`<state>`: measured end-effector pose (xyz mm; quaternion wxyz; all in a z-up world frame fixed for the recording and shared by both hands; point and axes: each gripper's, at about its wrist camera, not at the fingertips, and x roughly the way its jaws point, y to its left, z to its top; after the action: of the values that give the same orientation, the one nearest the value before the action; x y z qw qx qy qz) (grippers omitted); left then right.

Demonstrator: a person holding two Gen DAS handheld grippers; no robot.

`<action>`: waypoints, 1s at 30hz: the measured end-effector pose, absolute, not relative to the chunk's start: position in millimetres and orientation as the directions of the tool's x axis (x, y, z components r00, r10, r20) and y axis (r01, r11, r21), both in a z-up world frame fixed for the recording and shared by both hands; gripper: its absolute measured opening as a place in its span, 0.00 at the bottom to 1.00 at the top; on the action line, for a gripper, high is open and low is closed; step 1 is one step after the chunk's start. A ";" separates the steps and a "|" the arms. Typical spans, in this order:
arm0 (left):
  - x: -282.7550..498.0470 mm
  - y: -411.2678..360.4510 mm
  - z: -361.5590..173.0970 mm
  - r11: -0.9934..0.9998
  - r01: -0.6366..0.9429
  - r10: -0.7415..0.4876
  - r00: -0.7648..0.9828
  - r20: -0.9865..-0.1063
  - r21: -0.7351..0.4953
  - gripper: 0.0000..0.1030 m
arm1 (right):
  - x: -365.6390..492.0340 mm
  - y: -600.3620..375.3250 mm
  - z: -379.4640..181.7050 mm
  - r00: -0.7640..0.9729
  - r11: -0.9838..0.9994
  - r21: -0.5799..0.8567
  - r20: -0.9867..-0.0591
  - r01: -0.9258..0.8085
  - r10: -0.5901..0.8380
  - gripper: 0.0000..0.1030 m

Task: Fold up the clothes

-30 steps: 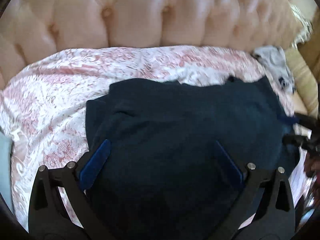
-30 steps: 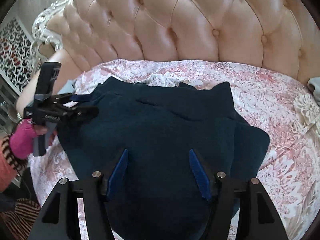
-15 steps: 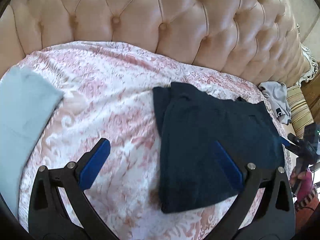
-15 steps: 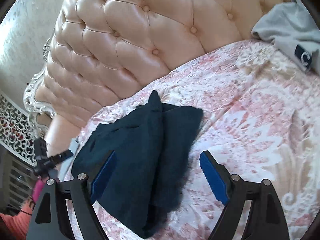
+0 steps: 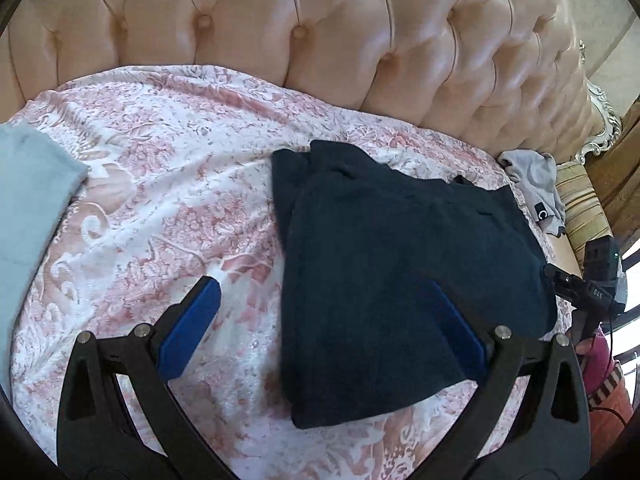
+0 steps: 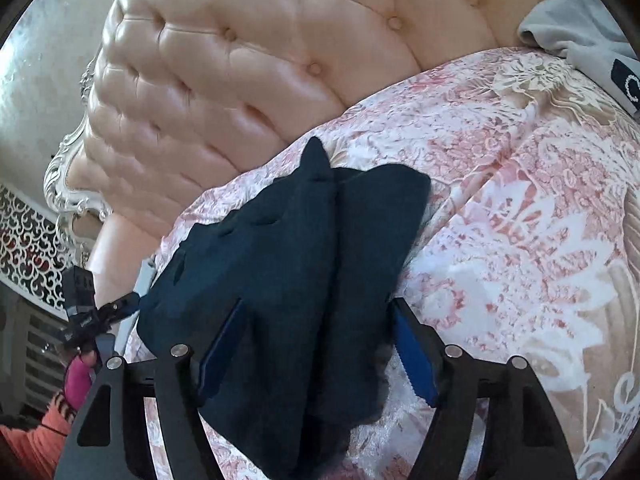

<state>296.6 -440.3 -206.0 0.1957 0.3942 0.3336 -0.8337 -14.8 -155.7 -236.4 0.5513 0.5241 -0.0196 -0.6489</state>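
A dark navy garment point(image 5: 400, 260) lies folded on the pink patterned bedspread point(image 5: 160, 208). My left gripper point(image 5: 324, 332) hangs open above it; the left blue pad is over bare bedspread and the right pad over the cloth. In the right wrist view the same navy garment point(image 6: 304, 280) runs toward me between the fingers of my right gripper point(image 6: 318, 356). Its jaws are closing, with the garment's near part between them, and I see no pinch on the cloth. Each gripper also shows small at the other view's edge: right gripper point(image 5: 580, 292), left gripper point(image 6: 96, 316).
A tufted peach headboard point(image 5: 320, 40) backs the bed. A light blue folded cloth point(image 5: 28, 208) lies at the left edge. A grey garment point(image 6: 580, 36) sits at the far right by a striped cushion point(image 5: 580, 208). A person's pink-gloved hand point(image 6: 76, 376) holds the left gripper.
Both grippers pulled back and apart from over the navy garment, which now lies as a narrower folded pile. The right jaws widened, then narrowed again. The left jaws stayed wide.
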 end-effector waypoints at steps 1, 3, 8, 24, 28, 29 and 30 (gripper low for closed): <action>295.9 -440.3 -207.4 -0.701 0.588 -0.059 -0.611 -0.789 -0.403 1.00 | -10.9 -157.4 -235.3 0.168 -0.371 0.603 -0.652 0.706 -0.740 0.63; 295.5 -440.3 -209.8 -0.699 0.588 -0.053 -0.609 -0.791 -0.406 1.00 | -6.2 -162.7 -230.9 0.160 -0.353 0.575 -0.658 0.738 -0.736 0.57; 298.8 -440.8 -206.5 -0.698 0.580 -0.048 -0.622 -0.781 -0.419 1.00 | -22.0 -167.3 -243.7 0.169 -0.384 0.584 -0.677 0.715 -0.716 0.38; 311.5 -466.2 -195.3 -0.618 0.408 0.126 -0.793 -0.596 -0.672 1.00 | 4.2 -164.1 -191.4 0.141 -0.299 0.579 -0.594 0.758 -0.792 0.23; 298.1 -480.7 -199.9 -0.600 0.386 0.171 -0.794 -0.583 -0.701 1.00 | 8.2 -154.1 -189.4 0.139 -0.273 0.614 -0.538 0.741 -0.832 0.23; 291.7 -485.0 -203.8 -0.585 0.374 0.202 -0.792 -0.576 -0.720 1.00 | 8.7 -150.1 -190.8 0.134 -0.274 0.624 -0.526 0.731 -0.840 0.23; 285.2 -489.4 -207.7 -0.569 0.362 0.233 -0.790 -0.567 -0.738 1.00 | 8.8 -145.7 -193.9 0.126 -0.282 0.634 -0.520 0.720 -0.845 0.23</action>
<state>285.2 -489.4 -207.7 0.0390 0.3218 0.4626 -0.8252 8.8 -145.7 -193.9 0.5951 0.4572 -0.0680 -0.6574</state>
